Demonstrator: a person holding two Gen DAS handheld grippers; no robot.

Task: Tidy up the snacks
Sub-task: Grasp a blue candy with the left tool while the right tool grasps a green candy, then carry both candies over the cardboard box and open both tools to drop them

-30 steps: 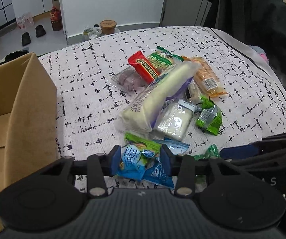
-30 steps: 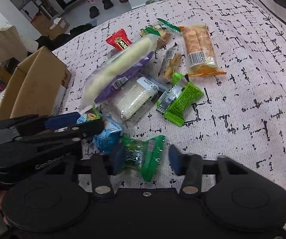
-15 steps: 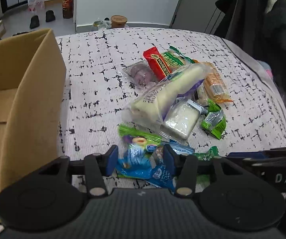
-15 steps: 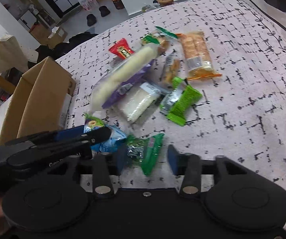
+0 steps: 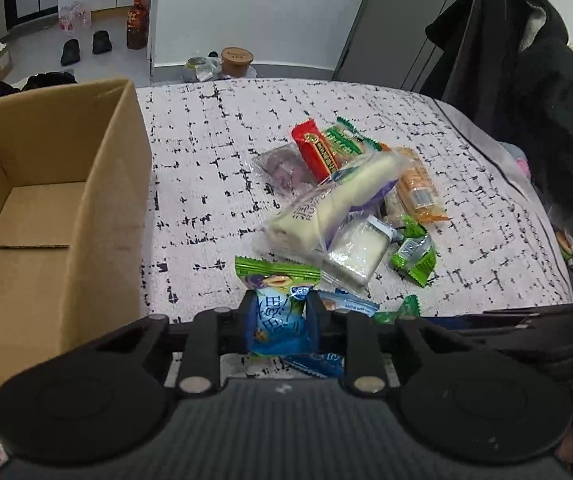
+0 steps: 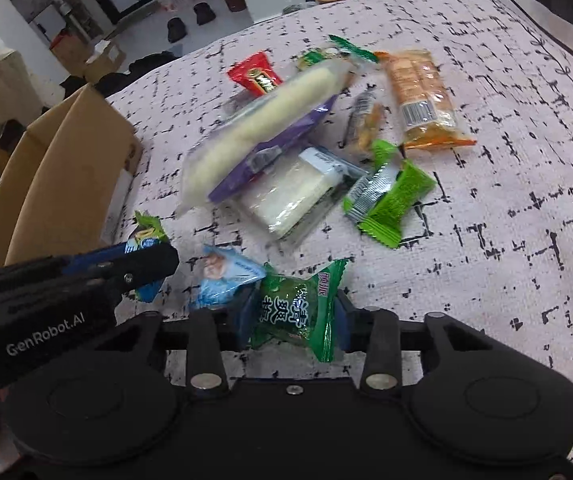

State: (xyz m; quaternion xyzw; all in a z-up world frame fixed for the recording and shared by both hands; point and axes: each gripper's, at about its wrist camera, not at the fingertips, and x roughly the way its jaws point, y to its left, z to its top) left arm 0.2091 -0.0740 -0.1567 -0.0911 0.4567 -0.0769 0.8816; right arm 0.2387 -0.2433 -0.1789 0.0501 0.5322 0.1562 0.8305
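Both jaws closing: left hand-held gripper (image 5: 279, 322) on blue-green snack packet (image 5: 276, 312), right hand-held gripper (image 6: 294, 316) on green candy (image 6: 298, 308); pinch mid-body, then carry toward cardboard box (image 5: 46, 216), left of frame.

Black tool (image 6: 294, 316), blue finger pads, silver screws; left tool (image 6: 86, 276) marked GenRobot.AI.

Left tool (image 5: 280, 322) closing on blue snack pack (image 5: 279, 320), open cardboard box (image 5: 46, 208) at left, snack pile (image 5: 350, 204) on bed (image 5: 214, 168)
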